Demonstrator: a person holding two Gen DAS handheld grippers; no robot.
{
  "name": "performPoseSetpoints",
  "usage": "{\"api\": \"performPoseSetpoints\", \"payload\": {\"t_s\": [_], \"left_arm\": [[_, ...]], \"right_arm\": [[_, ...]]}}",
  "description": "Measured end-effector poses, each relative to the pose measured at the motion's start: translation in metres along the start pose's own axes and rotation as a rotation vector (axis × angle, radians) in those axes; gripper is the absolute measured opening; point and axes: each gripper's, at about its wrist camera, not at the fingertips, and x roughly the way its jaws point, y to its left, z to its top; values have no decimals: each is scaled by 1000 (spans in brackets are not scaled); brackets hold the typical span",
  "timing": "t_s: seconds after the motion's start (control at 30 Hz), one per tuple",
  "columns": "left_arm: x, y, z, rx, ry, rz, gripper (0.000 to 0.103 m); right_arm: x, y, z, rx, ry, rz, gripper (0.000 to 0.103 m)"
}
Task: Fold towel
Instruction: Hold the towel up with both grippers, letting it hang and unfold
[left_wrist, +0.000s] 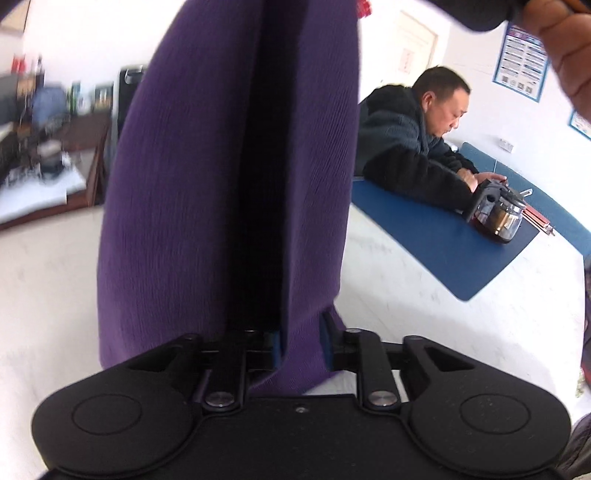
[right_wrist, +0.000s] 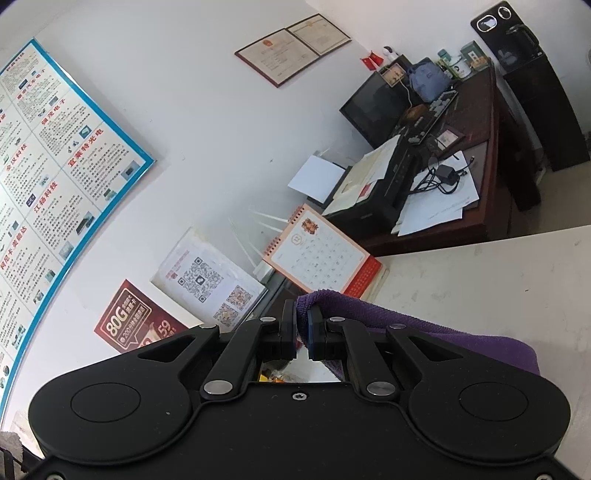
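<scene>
Setting: a white-walled office; a pale marbled bench (left_wrist: 406, 288) with a blue mat (left_wrist: 443, 240) on its far right side, a glass teapot (left_wrist: 498, 218) standing on that mat, and a seated person (left_wrist: 413, 147) leaning over it. In the right wrist view, a desk calendar (right_wrist: 321, 254) stands at the bench's far edge, with a cluttered wooden desk (right_wrist: 461, 155) well beyond.

Item: purple towel (left_wrist: 221, 184).
- Position, left wrist view: it hangs as a long doubled strip straight up the middle of the picture, with a dark vertical slot between its two layers. Its long axis runs away from the left claw (left_wrist: 299, 347), along the line the claw points.
- Position, right wrist view: the towel (right_wrist: 424, 325) trails from the right claw (right_wrist: 302, 332) to the right and lies on the bench.

Left claw: narrow, pinched on a fold of the towel; blue pads sit either side of the cloth.
Right claw: narrow, nipping a towel corner at its tips.

Governing relation: both claws hold the same towel at separate points, the cloth spanning between them. The upper end of the strip appears to reach a hand (left_wrist: 565, 55) at top right, though blur makes this uncertain.

Judgement: the next move likely turns on laying the held fold flat along that long axis.
</scene>
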Motion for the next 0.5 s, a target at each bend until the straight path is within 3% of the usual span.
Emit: {"api": "performPoseSetpoints", "payload": {"t_s": [0.3,0.5], "left_arm": [[-30,0,7,-51,-10,148,2],[-66,-9,20,-80,-92,206,2]], "right_arm": [[-9,-10,2,24,-38,-23,5],[-17,-6,10,23,-65,-8,5]]}}
